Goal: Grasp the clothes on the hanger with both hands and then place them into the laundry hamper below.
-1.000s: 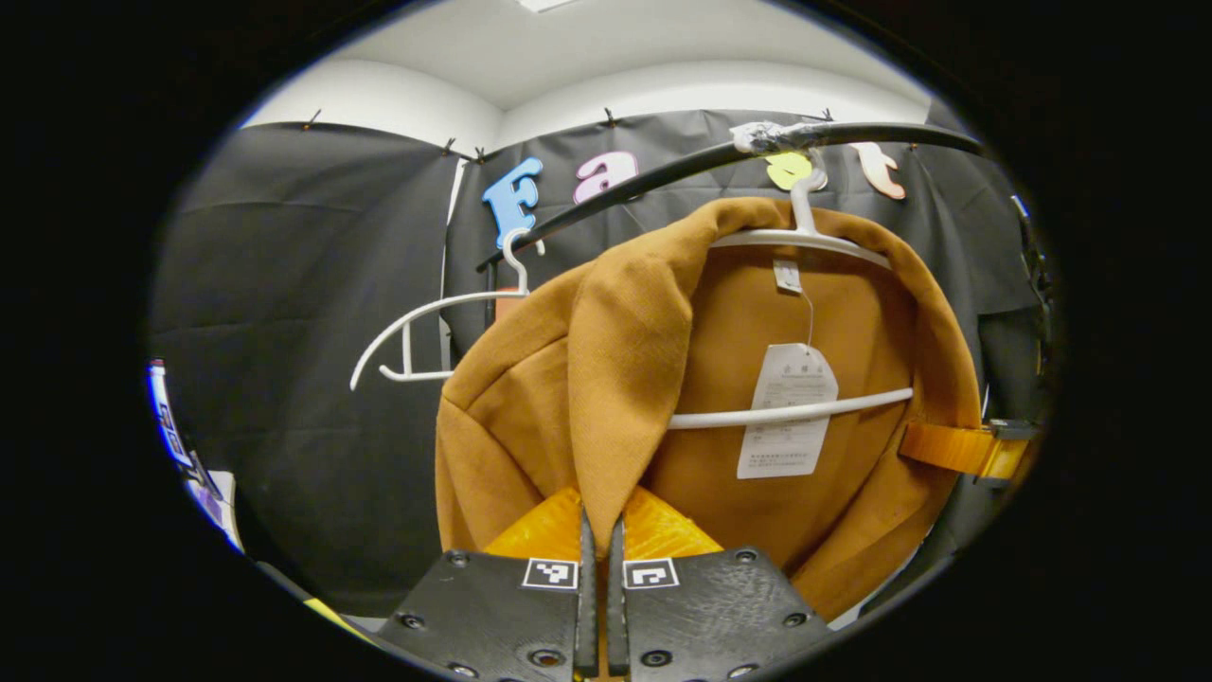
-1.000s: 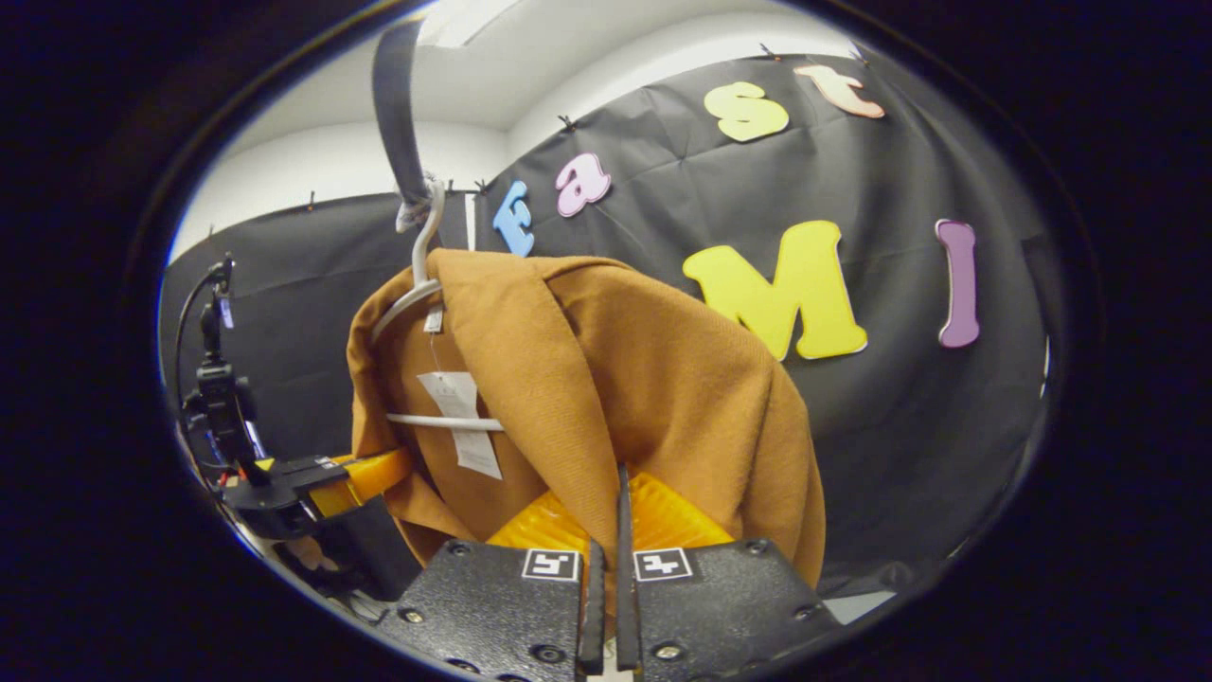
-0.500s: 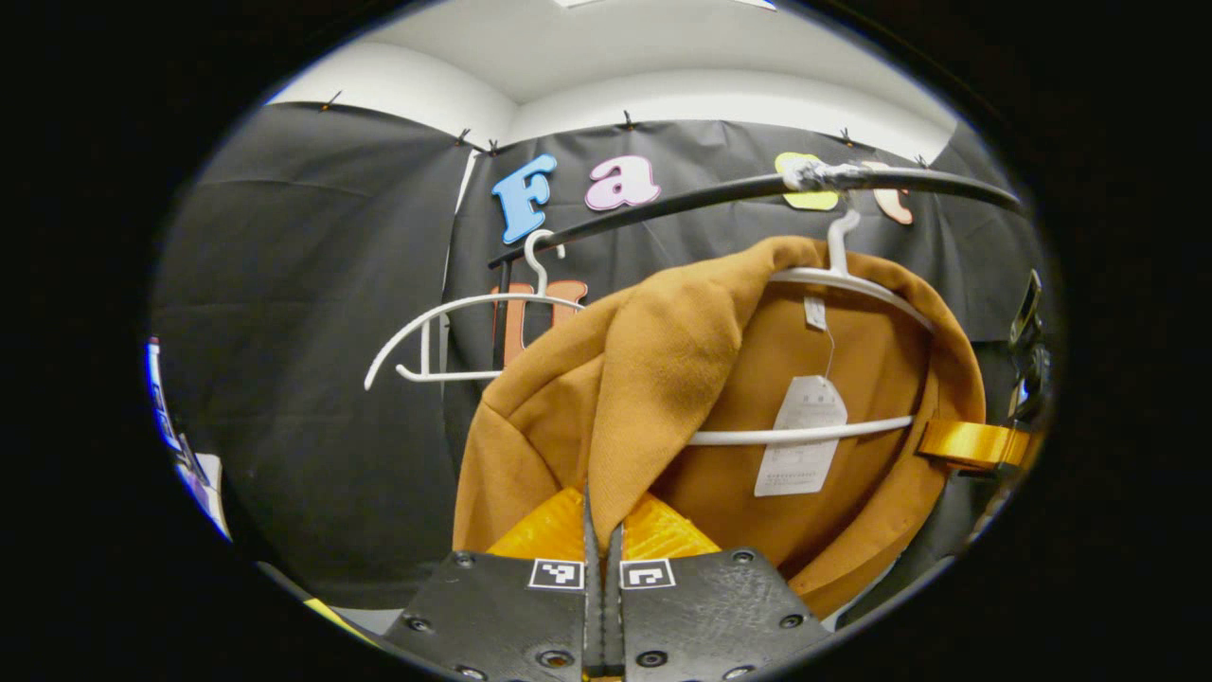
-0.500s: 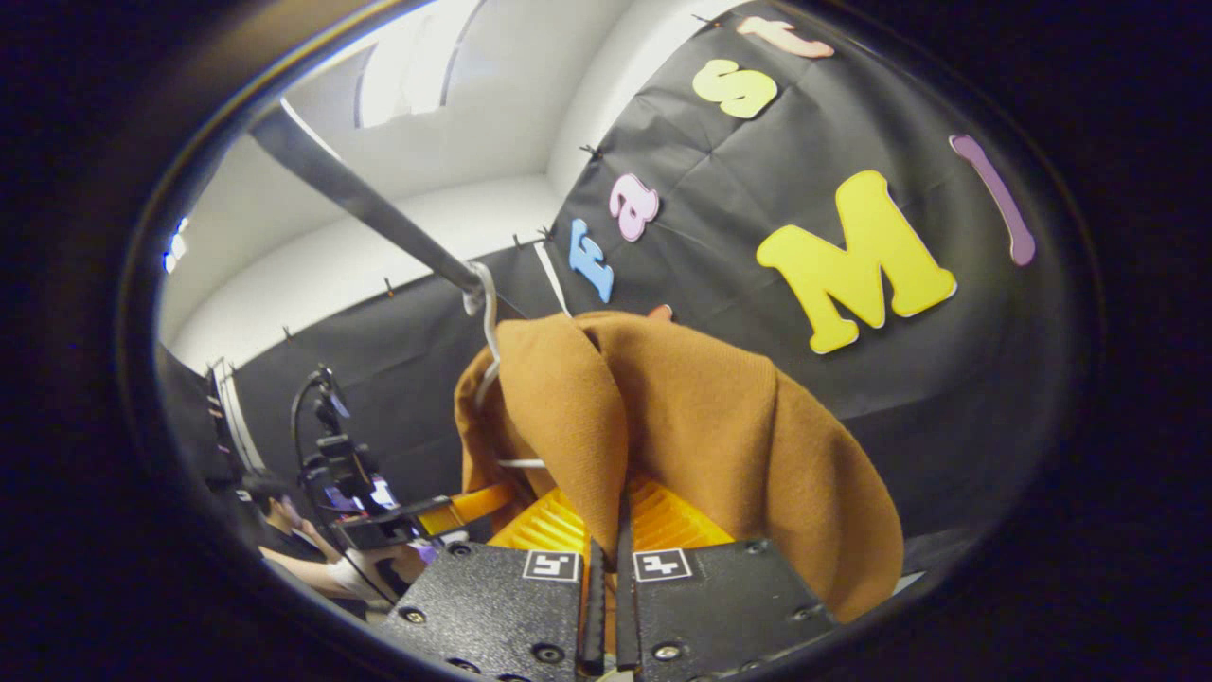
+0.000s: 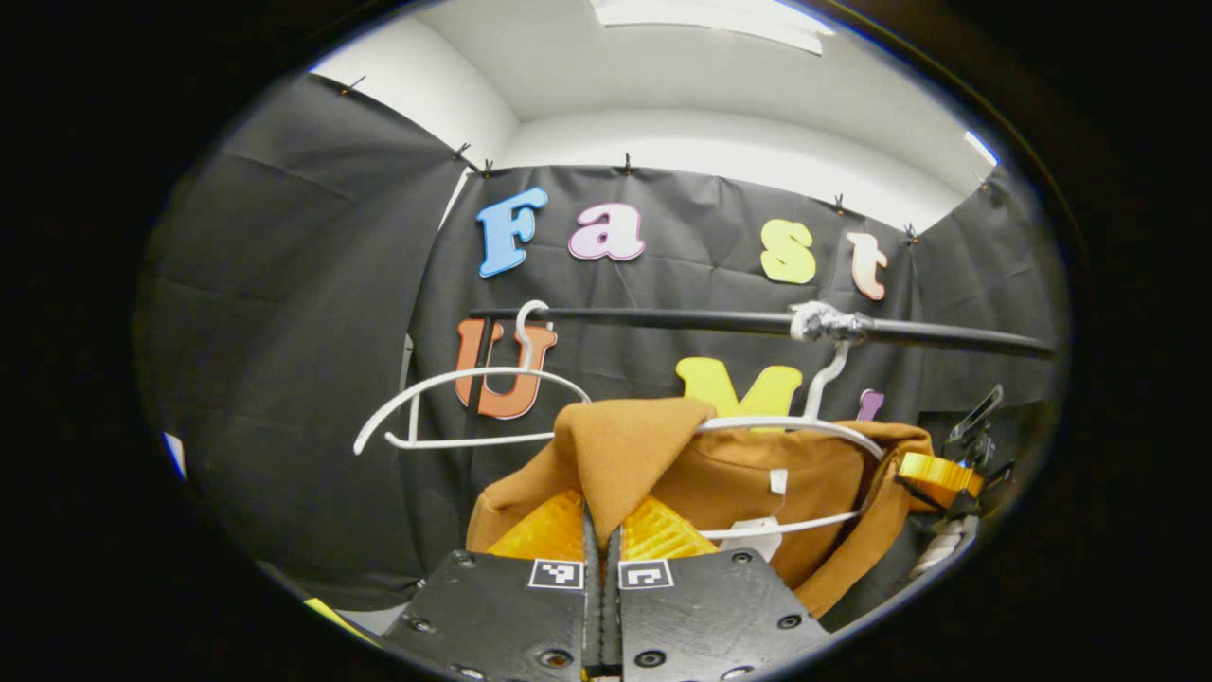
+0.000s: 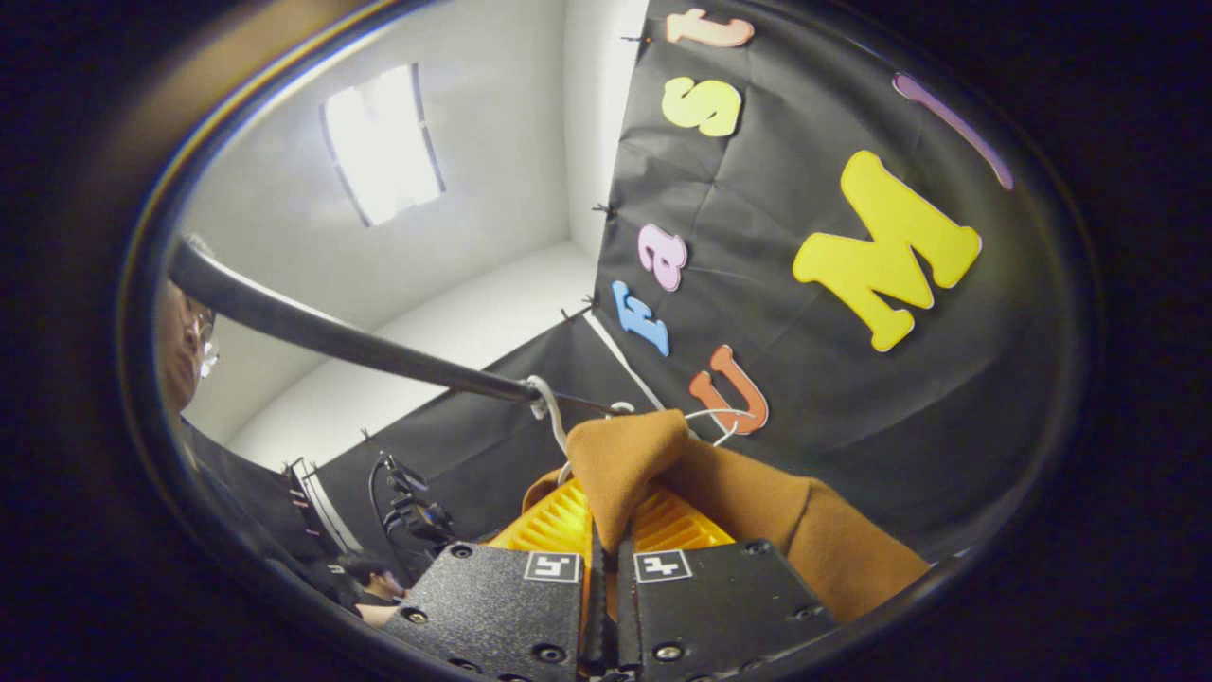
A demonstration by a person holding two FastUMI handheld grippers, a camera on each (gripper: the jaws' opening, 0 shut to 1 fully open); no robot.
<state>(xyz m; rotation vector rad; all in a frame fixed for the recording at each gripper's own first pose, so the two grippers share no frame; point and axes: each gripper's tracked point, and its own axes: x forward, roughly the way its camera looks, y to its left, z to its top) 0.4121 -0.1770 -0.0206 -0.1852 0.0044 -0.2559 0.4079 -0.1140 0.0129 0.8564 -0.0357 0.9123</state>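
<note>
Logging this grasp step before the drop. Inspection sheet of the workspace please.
Surface: nothing seen.
Job's things: brown garment still partly draped on the white hanger, which hooks on the black rail; hamper: nothing seen.
Clutter: spare empty hanger on the same rail.
Grippers: left gripper shut on a garment fold; right gripper shut on another fold.
Cables: dark leads on a stand.
Surroundings: black cloth wall, ceiling light, a person at the right gripper view's edge.

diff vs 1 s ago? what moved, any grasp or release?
Both grippers pulled down and tilted up: the rail and the hanger now sit higher against the wall, and the brown garment has slid lower, baring the hanger's shoulder. No release: left gripper and right gripper stay shut on the garment's lapels. The empty hanger is unmoved.
</note>
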